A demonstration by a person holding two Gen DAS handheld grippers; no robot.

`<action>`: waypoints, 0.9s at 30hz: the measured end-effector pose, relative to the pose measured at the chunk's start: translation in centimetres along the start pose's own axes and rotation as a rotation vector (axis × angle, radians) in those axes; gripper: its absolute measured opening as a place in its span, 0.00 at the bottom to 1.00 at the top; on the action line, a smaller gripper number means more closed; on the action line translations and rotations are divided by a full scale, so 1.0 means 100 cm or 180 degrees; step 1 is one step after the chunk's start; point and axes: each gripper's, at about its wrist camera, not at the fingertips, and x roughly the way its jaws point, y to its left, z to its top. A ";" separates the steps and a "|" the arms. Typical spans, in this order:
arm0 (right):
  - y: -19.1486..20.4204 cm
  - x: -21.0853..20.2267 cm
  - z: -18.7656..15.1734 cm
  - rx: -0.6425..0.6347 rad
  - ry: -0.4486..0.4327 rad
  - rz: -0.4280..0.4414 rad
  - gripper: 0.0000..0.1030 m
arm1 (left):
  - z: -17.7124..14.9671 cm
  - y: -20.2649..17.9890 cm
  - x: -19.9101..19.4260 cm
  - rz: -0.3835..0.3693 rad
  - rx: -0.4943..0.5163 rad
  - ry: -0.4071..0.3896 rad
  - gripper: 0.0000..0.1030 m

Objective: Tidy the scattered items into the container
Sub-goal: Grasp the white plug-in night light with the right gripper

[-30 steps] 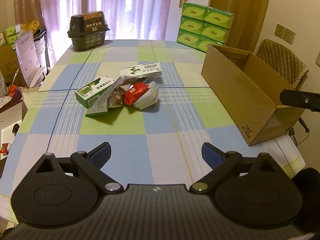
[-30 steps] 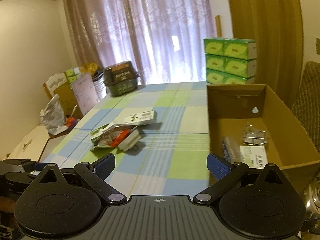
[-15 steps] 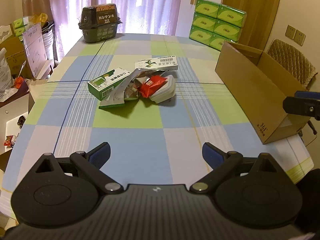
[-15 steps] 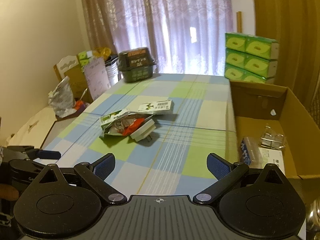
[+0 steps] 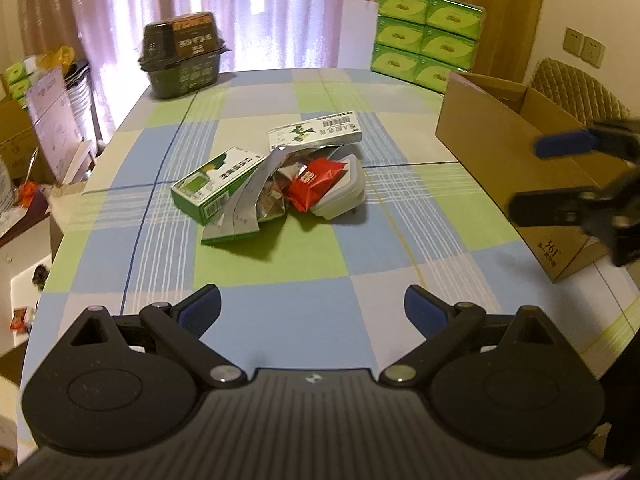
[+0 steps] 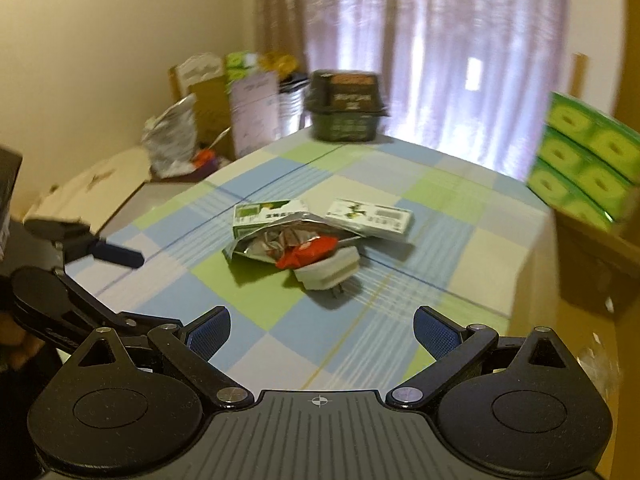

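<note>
A: Both hand-held grippers, left [image 5: 312, 306] and right [image 6: 322, 328], stay released and empty; the right has swung away from the brown cardboard box [image 5: 516, 152] toward the pile.

B: So another pickup. The red snack packet [image 6: 306, 254] lies mid-desk on the checked blue-green tablecloth [image 5: 280, 300]; lilac curtains [image 6: 440, 52] behind.

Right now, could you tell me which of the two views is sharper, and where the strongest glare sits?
Left wrist view: sharp, with print on the green box readable; the curtains blow out from backlight. Right wrist view: motion-blurred, worst at the tissue packs and cardboard box; glare again at the curtains. Both bend straight lines, fisheye style.
</note>
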 end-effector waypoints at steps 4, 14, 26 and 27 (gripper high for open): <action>-0.007 0.036 0.010 -0.0235 0.0117 0.0123 0.99 | 0.007 0.001 0.015 -0.0093 0.0141 0.0006 0.93; -0.020 0.112 0.028 -0.0882 0.0441 0.0296 0.99 | 0.028 0.002 0.059 -0.0186 0.1144 -0.0106 0.86; -0.025 0.177 0.041 -0.1520 0.0741 0.0542 0.99 | 0.060 0.016 0.095 -0.0573 0.2115 -0.0080 0.86; -0.025 0.182 0.042 -0.1581 0.0756 0.0552 0.99 | 0.060 0.016 0.096 -0.0594 0.2189 -0.0075 0.86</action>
